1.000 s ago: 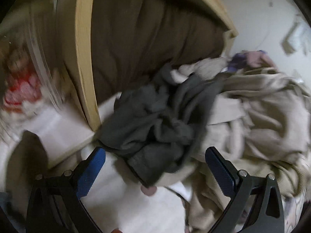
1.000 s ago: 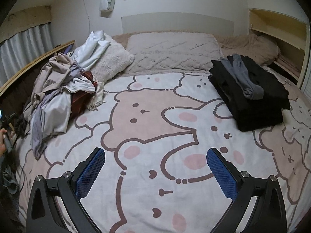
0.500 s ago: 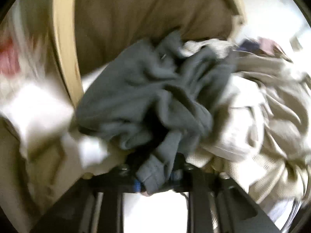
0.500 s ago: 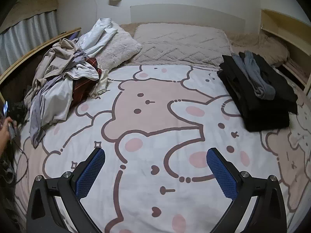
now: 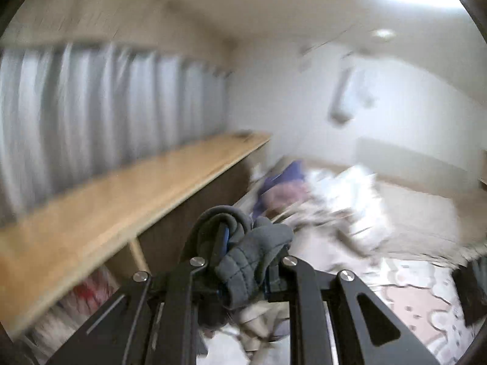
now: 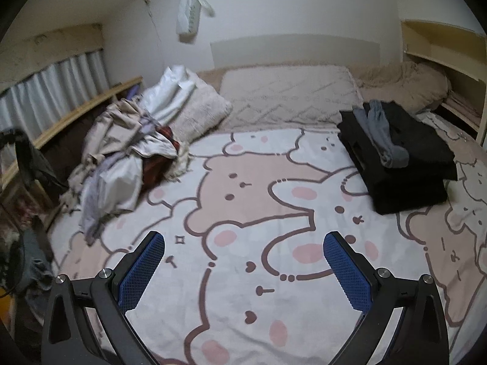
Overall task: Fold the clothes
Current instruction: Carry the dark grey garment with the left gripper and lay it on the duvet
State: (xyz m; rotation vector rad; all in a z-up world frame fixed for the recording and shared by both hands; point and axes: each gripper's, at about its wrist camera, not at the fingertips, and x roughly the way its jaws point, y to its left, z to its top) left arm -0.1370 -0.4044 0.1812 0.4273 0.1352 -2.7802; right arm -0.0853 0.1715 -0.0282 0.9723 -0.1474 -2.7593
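My left gripper [image 5: 248, 252] is shut on a dark grey garment [image 5: 246, 261], bunched between its fingers and lifted off the bed; the view is blurred. The garment also hangs at the left edge of the right wrist view [image 6: 33, 161]. My right gripper [image 6: 243, 261] is open and empty above the bear-print bedspread [image 6: 258, 182]. A pile of unfolded clothes [image 6: 127, 149] lies at the bed's left side. A stack of folded dark clothes [image 6: 398, 164] with a grey piece on top sits at the right.
A wooden shelf [image 5: 121, 191] runs along the bed's left side under grey curtains [image 5: 91, 115]. Pillows [image 6: 286, 97] lie at the head of the bed. A wooden shelf unit [image 6: 444, 48] stands at the far right.
My left gripper shut on the dark grey garment in the pile and lifted it up and away. The right gripper stayed open and shifted slightly over the bedspread.
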